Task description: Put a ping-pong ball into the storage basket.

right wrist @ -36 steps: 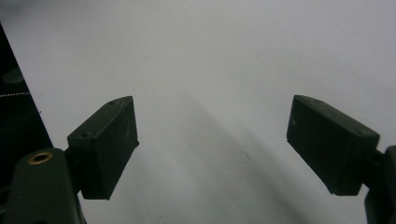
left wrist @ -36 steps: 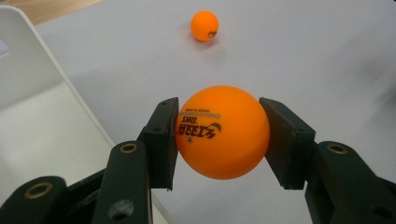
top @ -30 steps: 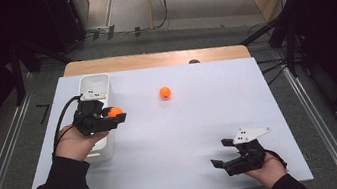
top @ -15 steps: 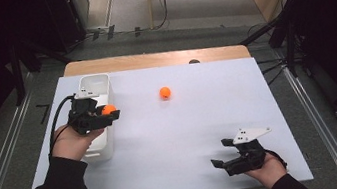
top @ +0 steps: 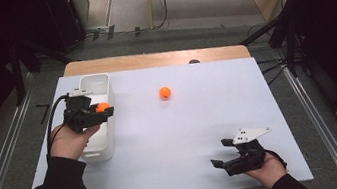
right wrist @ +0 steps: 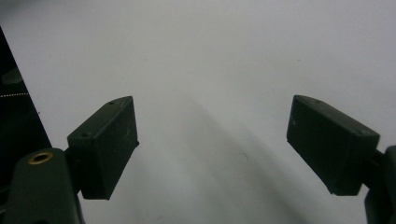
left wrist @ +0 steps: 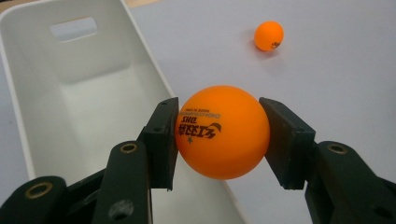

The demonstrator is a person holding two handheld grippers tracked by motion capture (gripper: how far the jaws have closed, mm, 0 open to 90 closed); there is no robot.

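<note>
My left gripper (top: pixel 100 109) is shut on an orange ping-pong ball (top: pixel 102 106) and holds it over the right rim of a white bin (top: pixel 101 82) at the table's left. The left gripper view shows the printed ball (left wrist: pixel 222 131) pinched between both pads, above the bin's wall (left wrist: pixel 154 79); the bin's inside looks bare. A second orange ball (top: pixel 165 93) lies loose on the white table top, also seen far off as a small ball (left wrist: pixel 269 35). Near the front right edge my right gripper (top: pixel 222 153) rests open, its pads (right wrist: pixel 105 144) wide apart over bare table.
The white table top (top: pixel 200 120) spreads between the bin and the right gripper. A wooden strip (top: pixel 151 59) runs along the far edge, with a small dark spot (top: pixel 194 61) on it. Floor rails and dark stands flank the table.
My left hand has carried the ball a little to the left and back, from beside the bin to over its right rim. The right gripper has stayed put.
</note>
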